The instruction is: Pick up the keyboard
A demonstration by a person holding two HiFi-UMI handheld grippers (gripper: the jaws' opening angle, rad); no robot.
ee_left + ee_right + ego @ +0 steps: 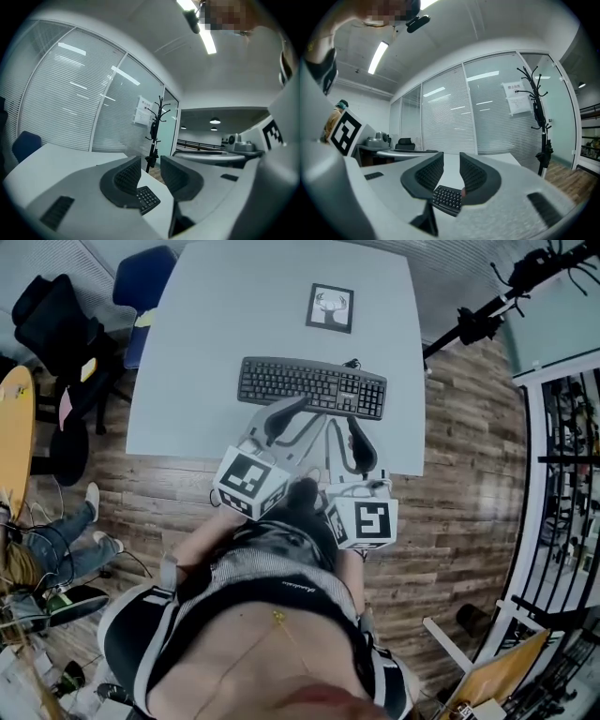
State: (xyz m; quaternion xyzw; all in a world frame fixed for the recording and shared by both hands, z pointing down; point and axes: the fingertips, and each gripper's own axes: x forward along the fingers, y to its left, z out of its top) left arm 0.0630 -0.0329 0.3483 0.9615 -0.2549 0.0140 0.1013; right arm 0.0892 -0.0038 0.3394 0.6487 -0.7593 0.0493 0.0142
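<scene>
At 6 o'clock of keyboard [312, 386], left tool [150, 159] and right tool [451, 154] are held spread, empty. Only in head view is framed picture [330, 307] shown; only in gripper views, coat rack [536, 108] and illegible notice [516, 98].

We are in an office.
We see a white table [187, 352] on wood-plank flooring [459, 456], with a computer keyboard [311, 386] and a small framed picture [330, 307] on it. A blue chair [145, 282] and a black office chair [56, 324] stand beside it. Beyond it are glass partitions with slatted blinds [450, 117], a posted paper notice [516, 99], a coat stand [543, 140] and ceiling strip lights [378, 57].
</scene>
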